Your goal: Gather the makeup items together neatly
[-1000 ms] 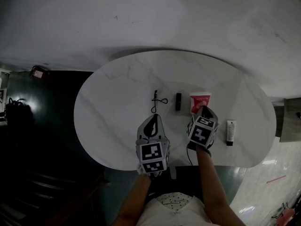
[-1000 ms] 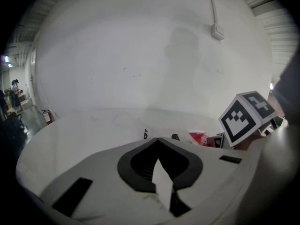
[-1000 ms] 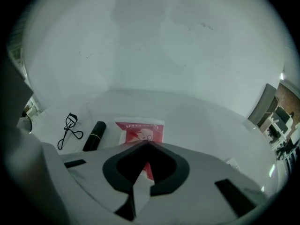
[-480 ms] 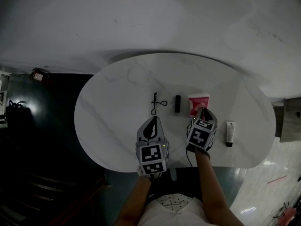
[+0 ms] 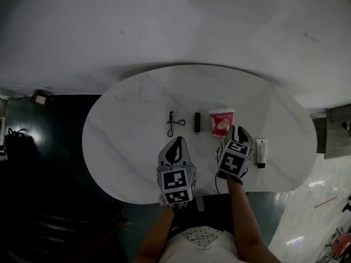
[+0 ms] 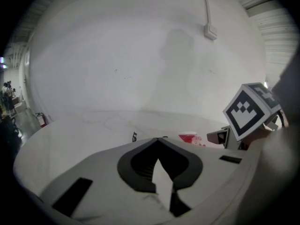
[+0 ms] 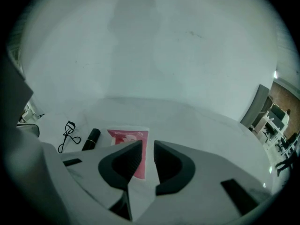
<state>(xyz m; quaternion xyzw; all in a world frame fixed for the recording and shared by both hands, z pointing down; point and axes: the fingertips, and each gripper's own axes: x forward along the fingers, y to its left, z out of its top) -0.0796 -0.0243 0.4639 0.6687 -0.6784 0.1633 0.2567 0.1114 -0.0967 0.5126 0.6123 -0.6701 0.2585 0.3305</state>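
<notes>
Right gripper view: right gripper (image 7: 147, 146), empty jaws just opened narrowly, faces a flat red sachet (image 7: 123, 137) on a marble table (image 7: 197, 121).

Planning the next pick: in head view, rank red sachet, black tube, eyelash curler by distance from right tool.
From the right tool, whose jaws have just been opening with nothing between them:
1. red sachet, just ahead-left of the tips.
2. black tube, left of the sachet.
3. eyelash curler, farthest left.
</notes>
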